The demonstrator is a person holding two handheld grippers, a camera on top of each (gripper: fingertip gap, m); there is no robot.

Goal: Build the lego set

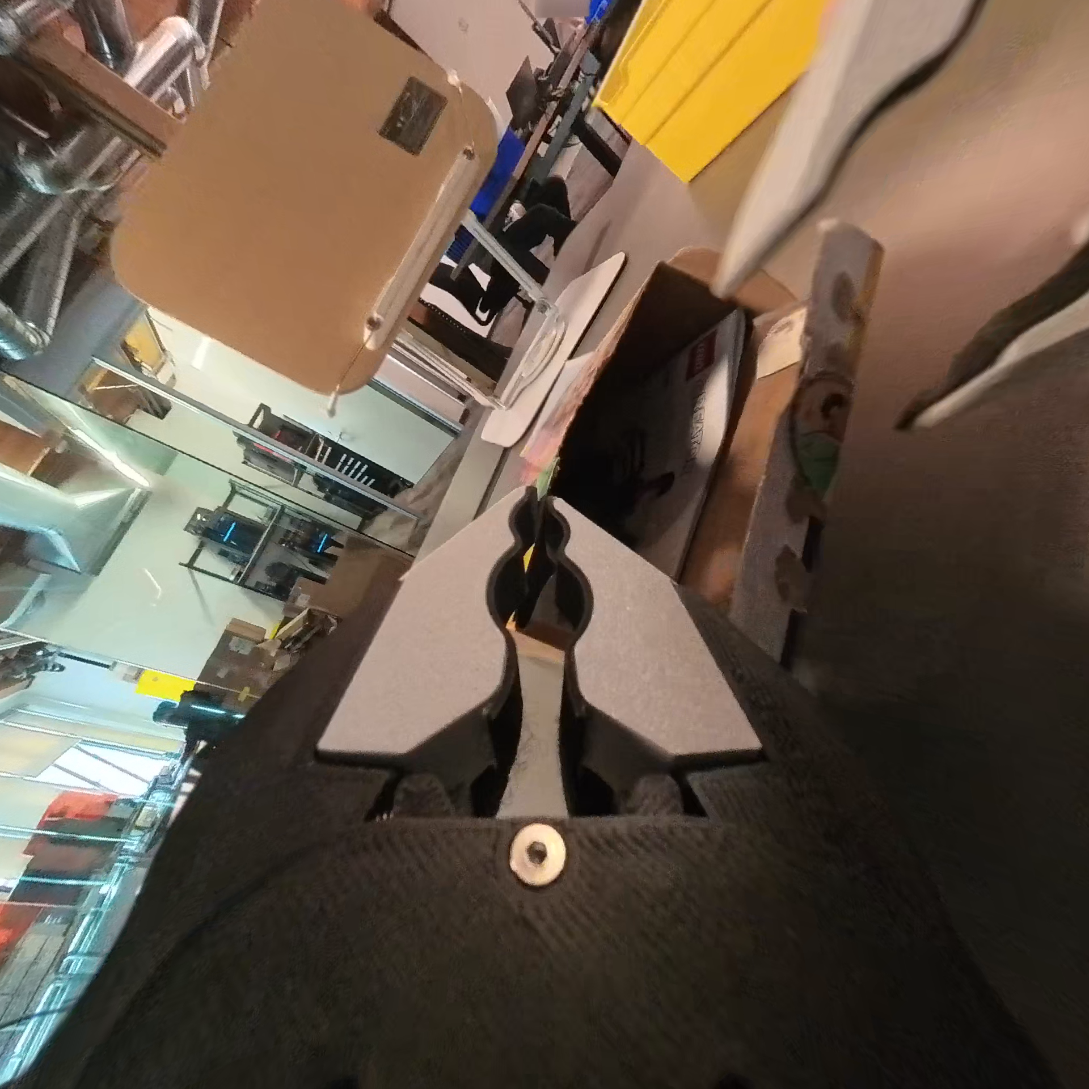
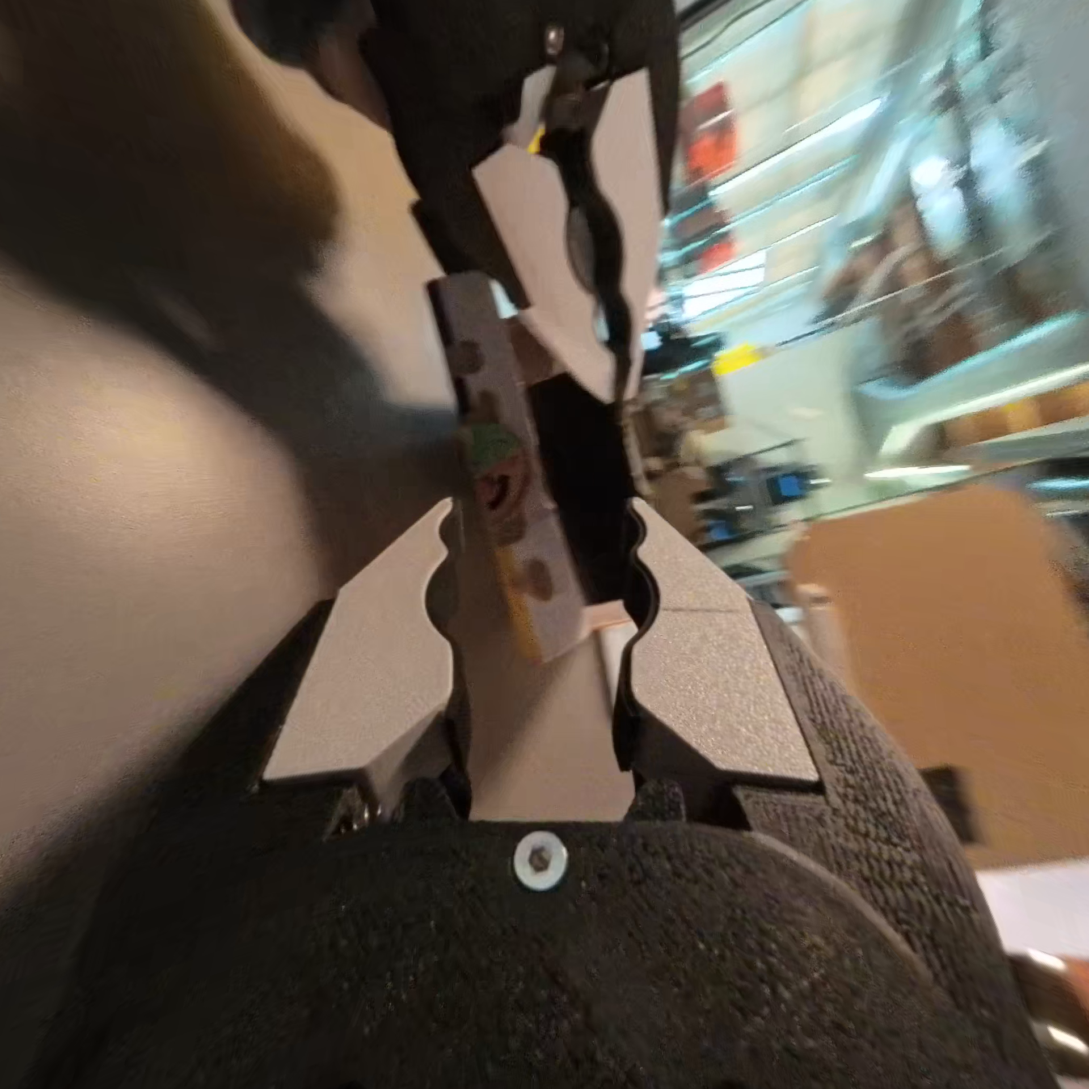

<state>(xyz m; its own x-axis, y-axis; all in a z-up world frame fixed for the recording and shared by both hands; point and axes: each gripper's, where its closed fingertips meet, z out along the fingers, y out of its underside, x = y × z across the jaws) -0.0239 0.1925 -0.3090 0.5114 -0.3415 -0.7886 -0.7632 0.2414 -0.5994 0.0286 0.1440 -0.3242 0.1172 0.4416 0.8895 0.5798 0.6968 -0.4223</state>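
My left claw [image 1: 539, 518] is clenched on the box's [image 1: 660, 471] flap edge. My right claw [image 2: 539, 524] is released, straddling its printed side wall [image 2: 507, 471]. Box lies open on the worktop [image 1: 943, 530]; a labelled booklet [image 1: 701, 412] sits inside.

I count two grippers, my left gripper [image 1: 539, 512] and my right gripper [image 2: 539, 518]. I see one open lego box [image 1: 660, 448] holding one instruction booklet [image 1: 701, 424], one yellow bin [image 1: 695, 82], one clear glass [image 1: 539, 353] and one brown chair [image 1: 283, 194]
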